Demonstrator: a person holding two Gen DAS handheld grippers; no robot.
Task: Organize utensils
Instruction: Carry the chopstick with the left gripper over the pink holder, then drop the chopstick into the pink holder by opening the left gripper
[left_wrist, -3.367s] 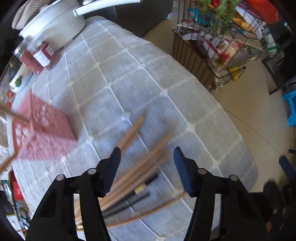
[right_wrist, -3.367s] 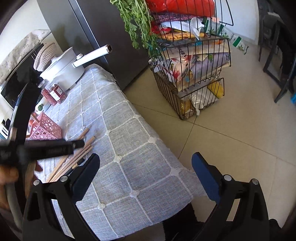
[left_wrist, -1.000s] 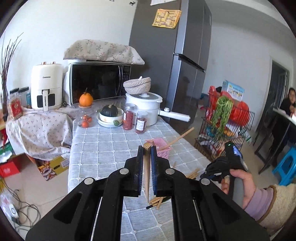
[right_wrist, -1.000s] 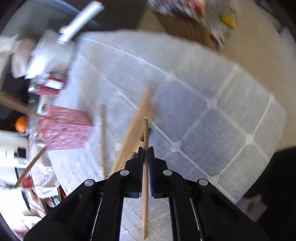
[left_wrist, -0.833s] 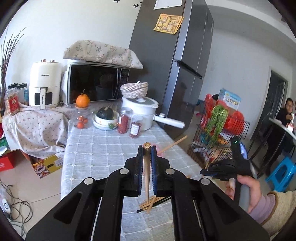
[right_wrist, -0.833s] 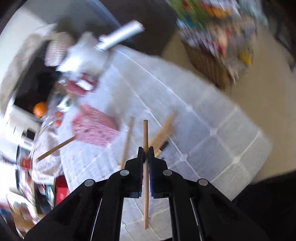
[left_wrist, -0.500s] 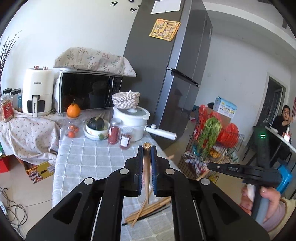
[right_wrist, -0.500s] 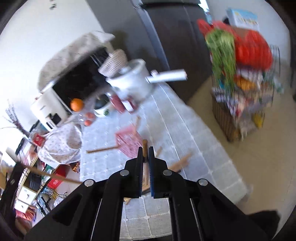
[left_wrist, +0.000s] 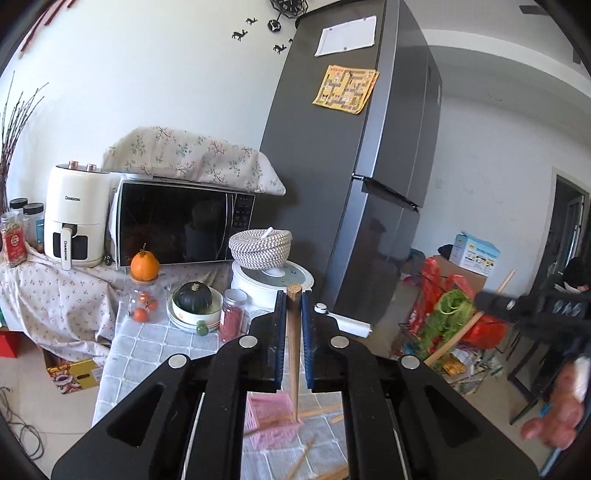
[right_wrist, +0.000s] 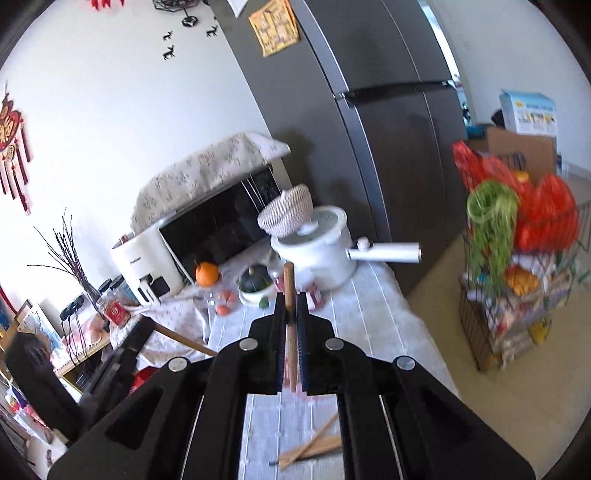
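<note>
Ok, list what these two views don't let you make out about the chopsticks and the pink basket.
- Left wrist view: the pink basket is partly hidden by the left claw, so its contents are unclear.
- Right wrist view: the basket is almost entirely behind the right claw.
- Both views: the loose chopsticks are blurred and cut off; no count possible.

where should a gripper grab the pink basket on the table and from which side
Take the pink basket by its top rim, coming from above with one finger inside the wall and one outside. It is an open-topped box with thin perforated walls, so a single wall fits narrow jaws better than the whole body would. Both the left gripper and the right gripper are shut on chopsticks now.
</note>
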